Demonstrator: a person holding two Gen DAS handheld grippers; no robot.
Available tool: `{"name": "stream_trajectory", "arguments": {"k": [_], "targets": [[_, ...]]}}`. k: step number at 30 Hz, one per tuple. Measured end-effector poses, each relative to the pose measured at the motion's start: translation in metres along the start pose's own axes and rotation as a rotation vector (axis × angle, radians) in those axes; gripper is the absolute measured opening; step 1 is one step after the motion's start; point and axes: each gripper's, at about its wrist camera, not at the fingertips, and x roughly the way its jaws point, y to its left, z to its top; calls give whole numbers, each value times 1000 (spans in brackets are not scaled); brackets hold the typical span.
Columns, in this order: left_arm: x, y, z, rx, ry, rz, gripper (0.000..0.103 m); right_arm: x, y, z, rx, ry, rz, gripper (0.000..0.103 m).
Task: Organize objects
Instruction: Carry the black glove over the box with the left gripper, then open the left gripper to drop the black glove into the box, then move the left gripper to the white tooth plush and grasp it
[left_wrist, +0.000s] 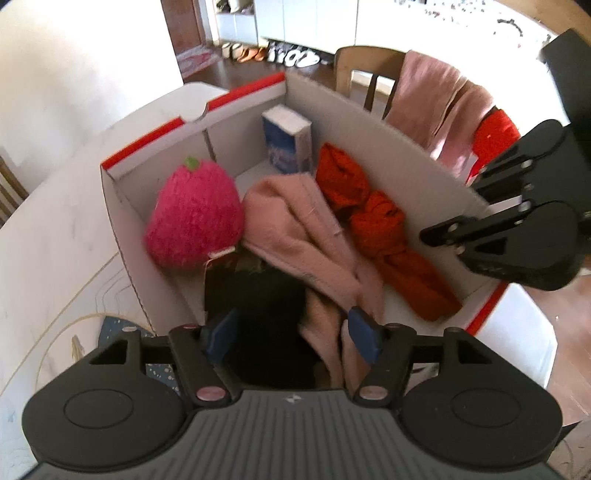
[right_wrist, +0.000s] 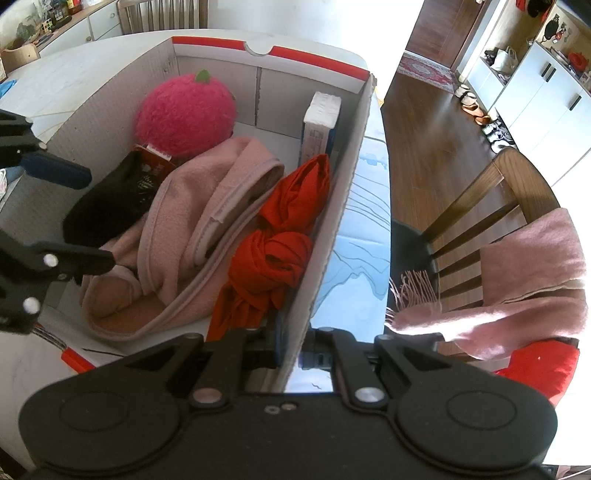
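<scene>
A white cardboard box (left_wrist: 388, 140) with red edges stands on the white table. In it lie a pink strawberry plush (left_wrist: 195, 218), a pink garment (left_wrist: 295, 229), a knotted red cloth (left_wrist: 376, 229), a blue-white packet (left_wrist: 286, 140) and a black item (left_wrist: 258, 306). My left gripper (left_wrist: 291, 339) is open over the box's near end, its blue pads either side of the black item and the pink garment. My right gripper (right_wrist: 291, 350) is shut on the box's right wall (right_wrist: 332, 229). The plush (right_wrist: 184, 114), garment (right_wrist: 192, 229) and red cloth (right_wrist: 273, 251) show in the right wrist view.
A wooden chair (right_wrist: 480, 218) with a pink scarf (right_wrist: 517, 277) stands right of the table, with a red object (right_wrist: 539, 365) below it. Shoes (right_wrist: 476, 107) line the floor by white cabinets. The table edge (right_wrist: 373, 229) runs beside the box.
</scene>
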Motion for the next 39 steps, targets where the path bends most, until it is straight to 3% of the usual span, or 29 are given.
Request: {"name": "stream_trajectory", "arguments": {"k": [14,23,37,39], "targets": [[-59,19,-14,-123,-136,-68,68,0,-4,-1,3,1,5,7],[-94,45,-41,-239,-197,-50,79,0,-5,-1,3,1,5,7],[-122,122,-122,-490,-197,92,92,1,-5,-2,3,3,7,7],[-121,131,-133,-520,-184,124,101,1,-5,-2,2,3,6,8]]}}
